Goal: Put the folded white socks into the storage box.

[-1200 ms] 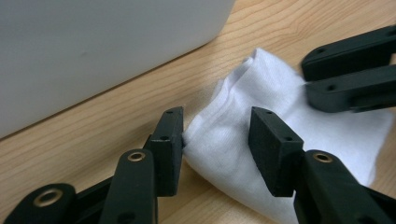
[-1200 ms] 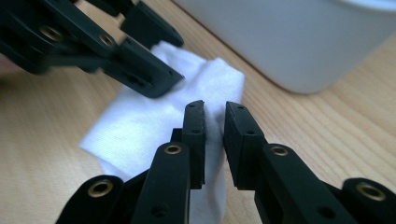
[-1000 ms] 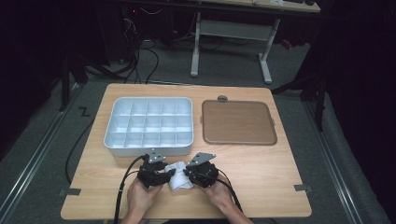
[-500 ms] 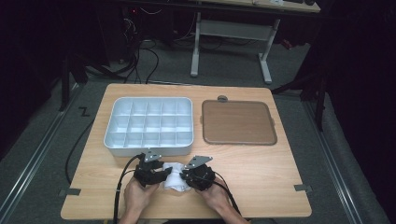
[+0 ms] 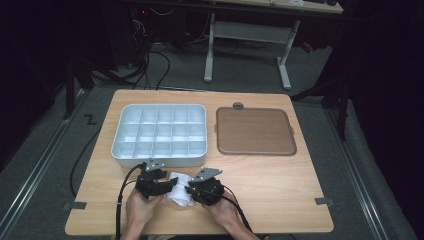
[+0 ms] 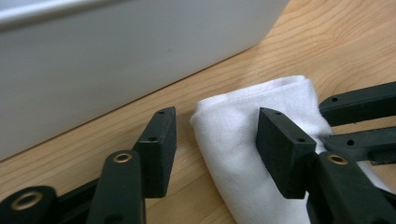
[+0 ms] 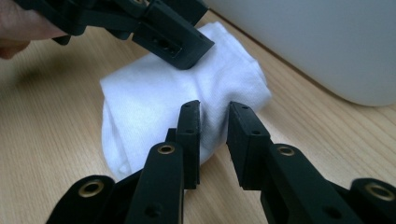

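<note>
A folded white cloth [image 5: 178, 194] lies on the wooden table [image 5: 280, 190] near its front edge, between my two grippers. My left gripper [image 6: 217, 135] is open and straddles one end of the cloth [image 6: 233, 154]; its right pad [image 6: 280, 147] rests on the fabric. In the high view the left gripper [image 5: 165, 186] comes at the cloth from the left. My right gripper [image 7: 215, 133] stands nearly shut, pinching a fold of the cloth [image 7: 154, 98] between its pads. It reaches in from the right in the high view [image 5: 192, 192].
A white tray with several compartments [image 5: 160, 156] stands just behind the cloth, and its wall [image 6: 116, 56] is close to both grippers. A brown flat lid or mat [image 5: 255, 131] lies at the back right. Cables trail off the table's front edge.
Both hands and the cloth have shifted slightly to the left and stayed near the front edge. The grippers have closed in a little on the cloth.
</note>
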`<action>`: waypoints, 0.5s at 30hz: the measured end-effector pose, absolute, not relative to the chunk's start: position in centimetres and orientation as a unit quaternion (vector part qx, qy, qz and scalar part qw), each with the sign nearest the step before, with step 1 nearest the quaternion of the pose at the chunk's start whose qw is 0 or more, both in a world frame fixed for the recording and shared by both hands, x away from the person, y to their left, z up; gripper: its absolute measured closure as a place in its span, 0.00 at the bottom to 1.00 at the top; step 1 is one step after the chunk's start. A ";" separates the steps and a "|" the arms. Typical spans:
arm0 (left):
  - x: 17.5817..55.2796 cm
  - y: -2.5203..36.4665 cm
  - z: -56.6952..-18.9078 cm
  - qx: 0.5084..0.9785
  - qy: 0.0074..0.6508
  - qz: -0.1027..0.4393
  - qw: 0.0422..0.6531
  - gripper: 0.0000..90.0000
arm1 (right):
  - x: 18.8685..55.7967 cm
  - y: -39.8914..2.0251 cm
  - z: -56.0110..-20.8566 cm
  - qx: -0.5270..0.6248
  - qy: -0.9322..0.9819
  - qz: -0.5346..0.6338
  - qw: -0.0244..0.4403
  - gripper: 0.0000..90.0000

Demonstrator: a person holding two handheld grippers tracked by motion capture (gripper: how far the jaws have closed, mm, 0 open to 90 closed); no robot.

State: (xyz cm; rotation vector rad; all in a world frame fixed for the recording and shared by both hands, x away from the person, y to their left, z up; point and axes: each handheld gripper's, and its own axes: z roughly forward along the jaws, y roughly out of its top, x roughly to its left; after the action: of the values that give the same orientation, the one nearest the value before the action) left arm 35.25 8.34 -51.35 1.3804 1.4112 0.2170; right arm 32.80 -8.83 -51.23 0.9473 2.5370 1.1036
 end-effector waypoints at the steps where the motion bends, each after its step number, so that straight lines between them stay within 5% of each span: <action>1: 35.2 8.5 -51.2 0.580 0.595 0.091 0.548 0.51 | 32.8 -8.9 -51.1 0.325 0.858 0.383 0.107 0.83; 15: 34.5 8.7 -50.1 0.548 0.625 0.050 0.554 0.30 | 32.3 -11.6 -49.3 0.341 0.835 0.414 0.122 0.79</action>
State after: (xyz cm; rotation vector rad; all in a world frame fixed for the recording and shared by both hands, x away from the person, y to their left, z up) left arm 34.48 8.69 -50.12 1.2956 1.4765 0.1171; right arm 32.27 -11.59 -49.33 0.9965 2.4371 1.2091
